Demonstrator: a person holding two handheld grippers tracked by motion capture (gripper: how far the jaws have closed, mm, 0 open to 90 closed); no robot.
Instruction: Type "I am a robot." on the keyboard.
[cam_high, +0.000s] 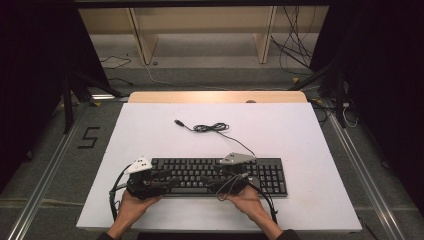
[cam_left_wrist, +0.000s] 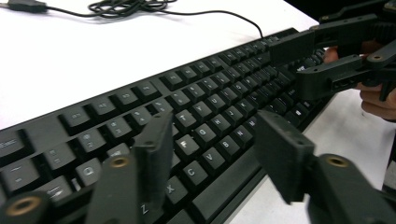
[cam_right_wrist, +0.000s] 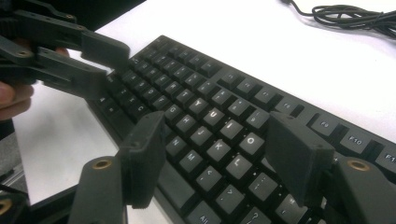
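Note:
A black keyboard (cam_high: 200, 172) lies near the front edge of the white table top (cam_high: 300, 135). Its thin cable (cam_high: 212, 128) coils behind it and ends in a USB plug (cam_high: 178, 122). My left gripper (cam_high: 166, 178) hovers over the keyboard's left end, jaws open and nothing between them. In the left gripper view the jaws (cam_left_wrist: 212, 140) frame the letter keys (cam_left_wrist: 196, 93). My right gripper (cam_high: 214, 182) hangs over the keyboard's middle, open as well. The right gripper view looks past its jaws (cam_right_wrist: 215, 140) at keys (cam_right_wrist: 210, 102), with the left gripper (cam_right_wrist: 102, 63) farther off.
Bare white table surface lies behind and to both sides of the keyboard. A wooden strip (cam_high: 215, 96) edges the table's far side. Beyond it stand wooden frame legs (cam_high: 142, 40) and loose floor cables (cam_high: 295, 45). A "5" mark (cam_high: 89, 137) is on the floor at left.

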